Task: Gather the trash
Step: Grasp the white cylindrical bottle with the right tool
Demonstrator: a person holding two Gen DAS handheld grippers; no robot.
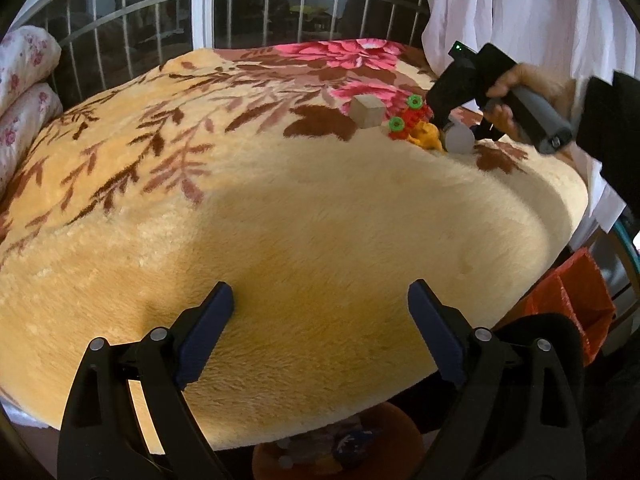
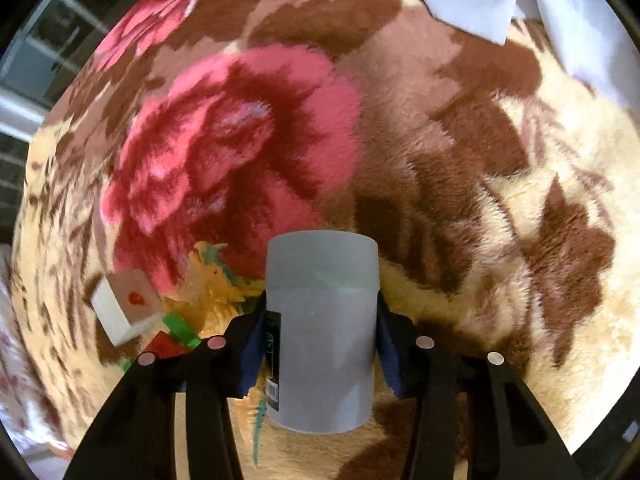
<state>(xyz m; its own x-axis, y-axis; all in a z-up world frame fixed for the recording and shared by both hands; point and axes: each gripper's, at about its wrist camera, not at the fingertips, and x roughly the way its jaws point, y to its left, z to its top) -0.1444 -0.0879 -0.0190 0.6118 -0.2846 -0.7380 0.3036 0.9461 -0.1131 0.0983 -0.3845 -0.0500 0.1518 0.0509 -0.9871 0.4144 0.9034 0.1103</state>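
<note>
My right gripper (image 2: 322,328) is shut on a grey frosted plastic cup (image 2: 322,332) with a dark label on its left side. It holds the cup just over the floral blanket (image 2: 440,160). In the left wrist view the cup (image 1: 460,140) shows at the far right of the bed under the right gripper (image 1: 456,130). Beside it lie a wooden block (image 1: 366,111) (image 2: 124,304), a red toy with green wheels (image 1: 408,118) and a yellow toy (image 1: 428,138) (image 2: 212,284). My left gripper (image 1: 320,300) is open and empty above the near part of the blanket.
A window with white bars (image 1: 200,4) stands behind the bed. Flowered pillows (image 1: 24,92) lie at the left. A white curtain (image 1: 520,12) hangs at the right. An orange bag (image 1: 576,296) sits on the floor at the bed's right edge.
</note>
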